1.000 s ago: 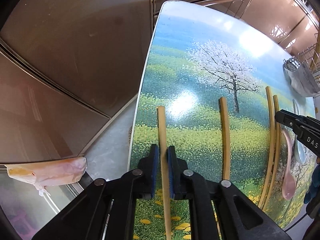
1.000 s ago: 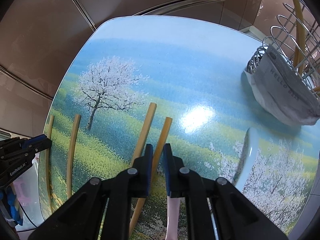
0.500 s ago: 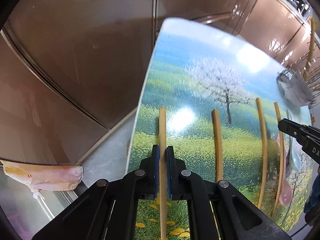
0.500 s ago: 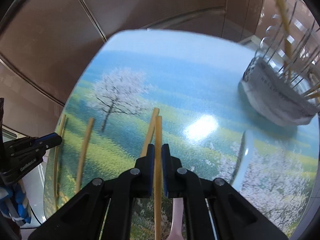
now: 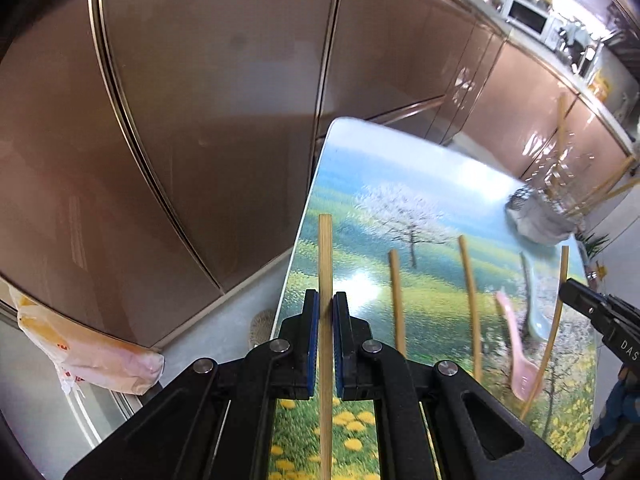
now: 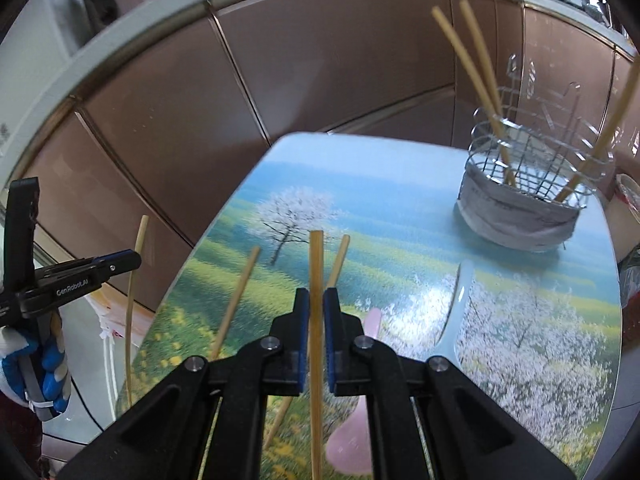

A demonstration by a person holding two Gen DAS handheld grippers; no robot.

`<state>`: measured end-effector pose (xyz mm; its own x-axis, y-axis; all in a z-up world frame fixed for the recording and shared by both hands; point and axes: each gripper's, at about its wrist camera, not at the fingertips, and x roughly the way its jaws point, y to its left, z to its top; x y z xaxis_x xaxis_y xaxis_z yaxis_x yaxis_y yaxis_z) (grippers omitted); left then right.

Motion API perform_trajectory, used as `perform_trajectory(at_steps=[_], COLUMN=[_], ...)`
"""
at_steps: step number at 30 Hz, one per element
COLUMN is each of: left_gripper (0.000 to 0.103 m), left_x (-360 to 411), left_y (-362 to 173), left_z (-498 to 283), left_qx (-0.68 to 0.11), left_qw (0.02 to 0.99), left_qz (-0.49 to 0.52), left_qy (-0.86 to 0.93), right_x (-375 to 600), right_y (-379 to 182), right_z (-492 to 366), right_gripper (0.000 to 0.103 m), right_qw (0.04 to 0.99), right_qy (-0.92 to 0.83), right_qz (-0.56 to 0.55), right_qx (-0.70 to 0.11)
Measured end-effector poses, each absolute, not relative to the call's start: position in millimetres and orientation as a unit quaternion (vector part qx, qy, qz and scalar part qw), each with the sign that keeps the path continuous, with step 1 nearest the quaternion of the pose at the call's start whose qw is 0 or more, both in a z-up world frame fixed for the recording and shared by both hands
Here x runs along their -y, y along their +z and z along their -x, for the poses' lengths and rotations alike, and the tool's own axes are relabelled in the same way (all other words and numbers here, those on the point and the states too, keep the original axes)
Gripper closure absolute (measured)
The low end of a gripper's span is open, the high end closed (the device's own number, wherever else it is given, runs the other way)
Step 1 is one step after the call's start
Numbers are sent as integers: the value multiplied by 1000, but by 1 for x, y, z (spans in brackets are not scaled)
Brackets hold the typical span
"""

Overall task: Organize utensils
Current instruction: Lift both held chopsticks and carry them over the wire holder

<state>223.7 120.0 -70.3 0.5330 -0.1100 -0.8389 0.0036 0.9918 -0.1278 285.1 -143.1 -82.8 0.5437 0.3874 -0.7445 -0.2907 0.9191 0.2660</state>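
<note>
Left-wrist view: the left claw (image 5: 327,312) is seen closed tight on a chopstick (image 5: 325,264), which is pinched between the blue pads and held clear above the table (image 5: 420,172), its tip projecting forward past the fingers. On the table's landscape print beyond, two loose chopsticks (image 5: 470,304) are laid roughly parallel, well apart from one another, with a pink spoon (image 5: 516,356) and a pale blue spoon (image 5: 534,300) just beside them toward the right. In the right-wrist view, the right claw (image 6: 316,312) is likewise shown clamped on a second chopstick (image 6: 316,264), lifted off the surface. A wire basket (image 6: 520,184), wrapped low with a grey band, is placed at the far right of the table, and several chopsticks (image 6: 472,60) are stood tilted inside it. Brown cabinet doors (image 6: 320,60) are seen behind the table.
</note>
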Motion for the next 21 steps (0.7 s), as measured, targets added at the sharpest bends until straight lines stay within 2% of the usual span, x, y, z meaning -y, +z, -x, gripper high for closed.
perform_trajectory(at_steps=[15, 21], left_gripper=[97, 97], left_x=[-115, -105], left_y=[-9, 25], left_z=[-162, -162], left_qx=[-416, -387], left_qw=[904, 913], left_qz=[77, 102], left_qy=[-56, -78], right_x=[162, 171], right_y=[-20, 17], right_z=[-198, -188], right_gripper=[97, 97], right_qw=[912, 927], right_qy=[185, 177], right_qz=[-79, -80], right_qx=[-357, -320])
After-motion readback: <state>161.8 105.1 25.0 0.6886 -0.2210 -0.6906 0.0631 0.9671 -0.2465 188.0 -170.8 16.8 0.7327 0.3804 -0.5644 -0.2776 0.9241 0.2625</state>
